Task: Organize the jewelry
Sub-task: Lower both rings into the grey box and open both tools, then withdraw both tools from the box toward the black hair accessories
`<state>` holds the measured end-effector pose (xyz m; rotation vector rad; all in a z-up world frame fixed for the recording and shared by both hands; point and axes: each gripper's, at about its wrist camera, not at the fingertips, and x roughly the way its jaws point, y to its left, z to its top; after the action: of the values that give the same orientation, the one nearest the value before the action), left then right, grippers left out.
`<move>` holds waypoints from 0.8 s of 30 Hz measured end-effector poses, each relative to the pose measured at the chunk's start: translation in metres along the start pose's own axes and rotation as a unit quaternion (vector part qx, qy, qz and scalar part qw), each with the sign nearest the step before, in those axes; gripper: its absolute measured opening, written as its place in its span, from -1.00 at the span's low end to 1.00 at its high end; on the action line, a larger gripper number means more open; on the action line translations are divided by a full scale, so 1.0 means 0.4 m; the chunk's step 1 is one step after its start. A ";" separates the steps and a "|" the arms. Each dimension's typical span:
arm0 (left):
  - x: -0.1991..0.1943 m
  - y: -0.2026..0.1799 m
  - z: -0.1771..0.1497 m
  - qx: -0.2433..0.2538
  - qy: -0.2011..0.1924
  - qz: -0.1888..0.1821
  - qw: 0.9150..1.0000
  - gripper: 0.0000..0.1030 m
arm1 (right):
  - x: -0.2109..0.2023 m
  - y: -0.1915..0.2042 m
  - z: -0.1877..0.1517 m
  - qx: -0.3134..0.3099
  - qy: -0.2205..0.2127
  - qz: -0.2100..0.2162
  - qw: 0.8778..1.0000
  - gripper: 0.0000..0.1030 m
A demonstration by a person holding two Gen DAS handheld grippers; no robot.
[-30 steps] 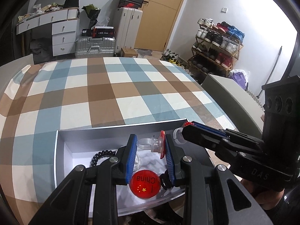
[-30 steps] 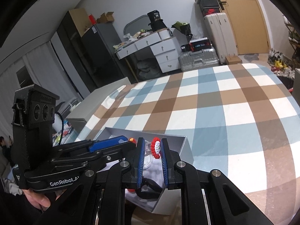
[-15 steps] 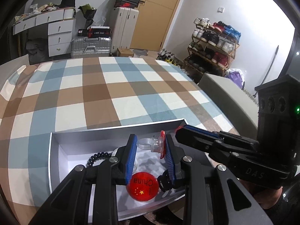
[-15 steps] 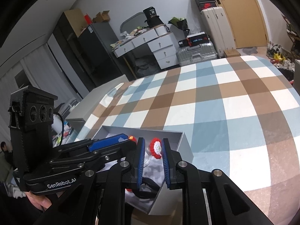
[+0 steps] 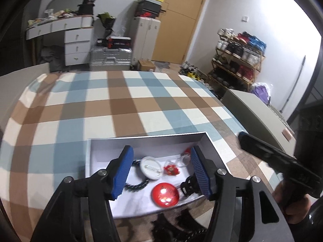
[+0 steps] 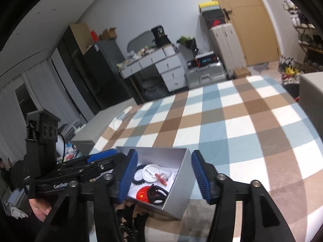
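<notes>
A silver box (image 5: 147,139) with a white inside sits on the checked cloth. In it lie a clear ring with a red flower (image 5: 185,157), a white round badge (image 5: 150,167), a small red brooch (image 5: 171,170), a red round badge (image 5: 165,194), a black bead bracelet (image 5: 137,184) and a black hair claw (image 5: 187,183). My left gripper (image 5: 161,171) hangs above the box, jaws opening, gripping nothing. My right gripper (image 6: 164,175) hovers over the box's near side (image 6: 177,183), jaws opening too, with nothing held. The ring lies free near the far right corner.
Black coiled hair ties (image 6: 129,219) lie on the cloth just in front of the box. The checked cloth (image 5: 121,104) stretches away beyond it. A hand (image 6: 39,207) holds the left gripper's handle. Drawers, suitcases and a shoe rack stand behind.
Both grippers were shut on the flower ring above the box. Both have opened wide and drawn back a little, and the ring now lies inside the box.
</notes>
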<state>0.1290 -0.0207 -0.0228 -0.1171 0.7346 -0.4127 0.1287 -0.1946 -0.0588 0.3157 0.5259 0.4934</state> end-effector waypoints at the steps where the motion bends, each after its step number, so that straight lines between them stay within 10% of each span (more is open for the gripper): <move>1: -0.004 0.004 -0.001 -0.003 -0.002 0.004 1.000 0.12 | -0.011 0.005 -0.001 -0.002 -0.005 0.001 1.000 0.14; 24: -0.167 0.023 -0.081 -0.026 -0.076 0.114 0.990 0.86 | -0.134 0.144 -0.083 -0.053 -0.017 0.003 0.998 0.57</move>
<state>0.0657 0.0161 -0.0073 -0.1108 0.5997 -0.1640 0.0492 -0.1691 -0.0410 0.2245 0.4634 0.5191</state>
